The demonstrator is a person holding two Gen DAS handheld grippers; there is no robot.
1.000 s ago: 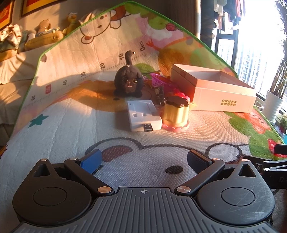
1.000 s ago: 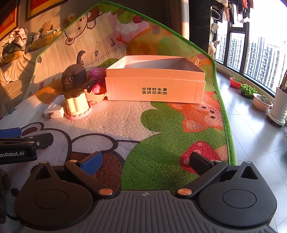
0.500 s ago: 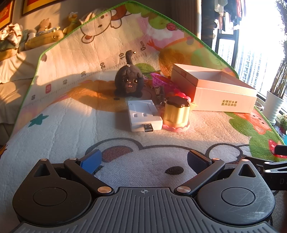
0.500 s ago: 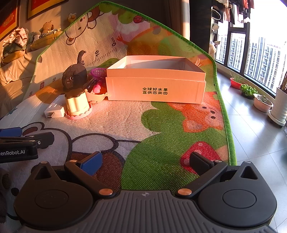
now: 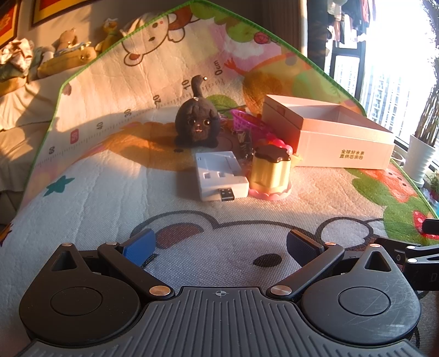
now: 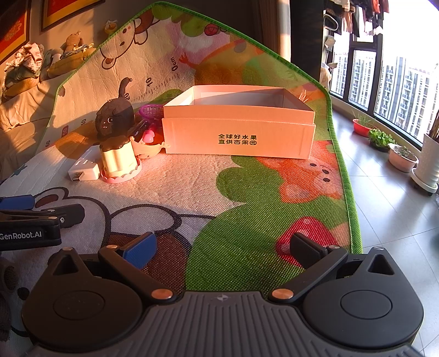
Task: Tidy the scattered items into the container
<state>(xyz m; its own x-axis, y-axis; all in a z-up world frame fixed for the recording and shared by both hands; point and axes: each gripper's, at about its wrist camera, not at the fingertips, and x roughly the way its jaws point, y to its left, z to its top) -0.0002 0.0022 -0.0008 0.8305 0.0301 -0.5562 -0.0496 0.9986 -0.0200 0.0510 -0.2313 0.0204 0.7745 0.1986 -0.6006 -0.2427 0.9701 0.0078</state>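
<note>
Tools are both gaping wide, left tool (image 5: 219,244) and right tool (image 6: 222,245). Neither is holding or touching anything. Toys are sitting beside the box (image 6: 237,137).

A home, by every sign: children's play mat (image 6: 247,208) printed with cartoon bears and a height ruler, propped against the wall; plush toys (image 5: 68,52) heaped on a sheet-covered sofa; framed pictures (image 6: 63,11) above; laundry (image 6: 356,16) drying by tall windows (image 6: 397,82); potted plants (image 6: 400,156) along the tiled sill; apartment towers outside in low orange sunlight.
</note>
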